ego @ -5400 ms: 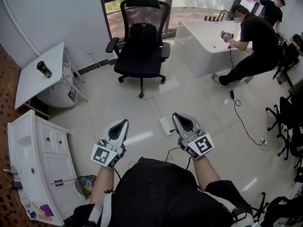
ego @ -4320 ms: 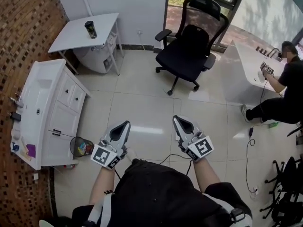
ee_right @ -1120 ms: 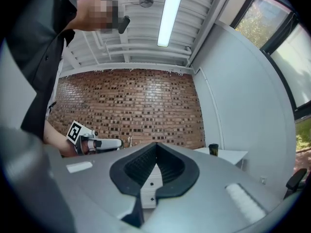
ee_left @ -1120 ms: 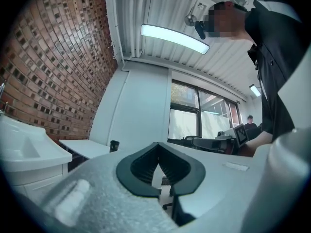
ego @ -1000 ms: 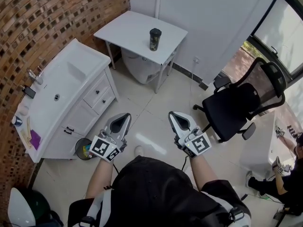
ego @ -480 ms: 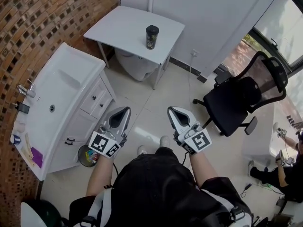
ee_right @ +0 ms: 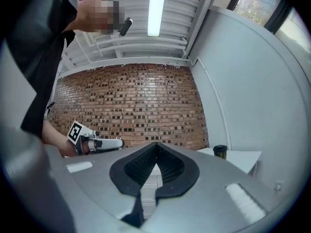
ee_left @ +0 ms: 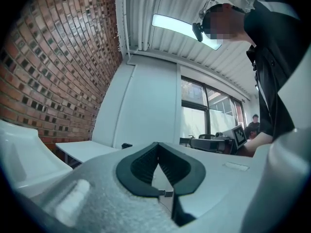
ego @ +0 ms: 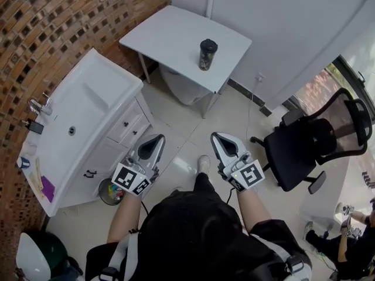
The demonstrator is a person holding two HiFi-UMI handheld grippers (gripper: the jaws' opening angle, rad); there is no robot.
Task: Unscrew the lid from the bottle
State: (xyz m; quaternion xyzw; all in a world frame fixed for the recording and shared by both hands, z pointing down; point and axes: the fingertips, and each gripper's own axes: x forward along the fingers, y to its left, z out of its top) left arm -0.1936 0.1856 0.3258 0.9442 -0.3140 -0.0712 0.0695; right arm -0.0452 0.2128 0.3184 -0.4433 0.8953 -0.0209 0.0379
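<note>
White table (ego: 176,37) bears a dark bottle (ego: 207,54).

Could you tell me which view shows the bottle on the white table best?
The head view: the bottle stands upright and whole on the table, seen from above. The right gripper view shows it small and distant at the table's edge. The left gripper view shows only a dark speck on the table, probably its top.

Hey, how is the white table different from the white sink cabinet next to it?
The white table stands on thin open legs; the sink cabinet is a closed unit with drawers. The table carries only a dark bottle; the cabinet's top has a basin and a tap. Both are white.
</note>
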